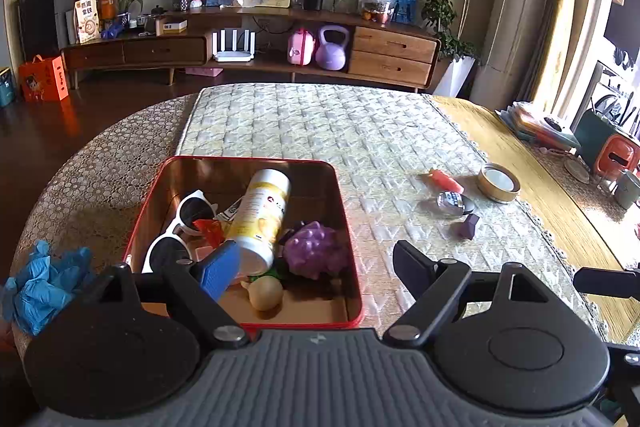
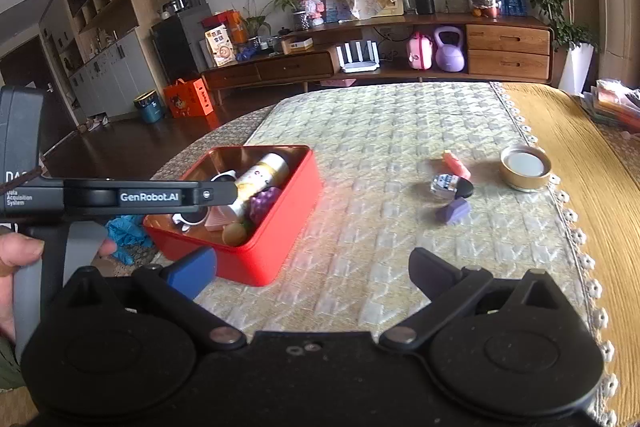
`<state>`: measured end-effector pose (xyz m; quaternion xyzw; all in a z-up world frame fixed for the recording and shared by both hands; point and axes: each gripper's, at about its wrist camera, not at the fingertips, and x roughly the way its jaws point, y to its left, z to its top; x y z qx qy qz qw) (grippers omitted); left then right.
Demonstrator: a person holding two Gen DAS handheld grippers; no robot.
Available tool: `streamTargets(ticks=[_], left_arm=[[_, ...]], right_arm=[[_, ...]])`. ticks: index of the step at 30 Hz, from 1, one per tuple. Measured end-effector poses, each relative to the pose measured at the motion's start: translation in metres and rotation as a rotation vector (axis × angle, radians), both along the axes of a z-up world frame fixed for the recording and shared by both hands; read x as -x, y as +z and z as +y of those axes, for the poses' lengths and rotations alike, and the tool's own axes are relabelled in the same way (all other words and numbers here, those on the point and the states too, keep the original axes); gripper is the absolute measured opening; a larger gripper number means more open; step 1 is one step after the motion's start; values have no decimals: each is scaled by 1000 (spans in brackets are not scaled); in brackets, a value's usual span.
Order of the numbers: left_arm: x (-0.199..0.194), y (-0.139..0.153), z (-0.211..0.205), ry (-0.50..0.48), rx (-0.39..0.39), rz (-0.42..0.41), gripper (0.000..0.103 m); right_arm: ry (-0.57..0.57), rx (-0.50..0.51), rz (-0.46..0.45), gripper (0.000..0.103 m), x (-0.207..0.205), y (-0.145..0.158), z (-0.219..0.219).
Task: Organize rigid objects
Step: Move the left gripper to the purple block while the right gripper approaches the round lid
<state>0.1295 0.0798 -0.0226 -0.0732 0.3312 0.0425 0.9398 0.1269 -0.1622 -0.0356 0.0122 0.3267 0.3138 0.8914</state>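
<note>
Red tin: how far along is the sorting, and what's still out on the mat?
Done: the red tin already holds the white sunglasses, yellow bottle, purple grape toy and more. In hand: nothing; the left hand-held gripper and right hand-held gripper are both open and empty. Left: the red stick, small glass bottle, purple block and round lid remain on the mat.

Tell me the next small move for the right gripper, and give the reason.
Probably carry the right gripper forward and to its right toward the purple block, the nearest loose piece. Its fingers stand open and empty, the red tin already holds several items, and four things lie outside it on the mat: the block, a small glass bottle, a pink-red piece and a round lid.
</note>
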Motion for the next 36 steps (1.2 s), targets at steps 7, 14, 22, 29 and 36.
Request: streamTargets(ticks=[7, 14, 22, 29, 36], left_arm=[[-4, 0, -32, -53, 9, -11, 84], [-20, -3, -69, -130, 13, -3, 84], [-43, -11, -107, -210, -3, 26, 84], [-69, -21, -132, -251, -28, 34, 84], [-104, -38, -139, -218, -44, 47, 84]], right_arm=[[-92, -3, 8, 103, -13, -2, -41], [-169, 27, -4, 103, -32, -5, -75], [-225, 49, -8, 103, -59, -9, -108], [-233, 106, -1, 103, -92, -19, -120], [-227, 138, -1, 102, -129, -31, -124]])
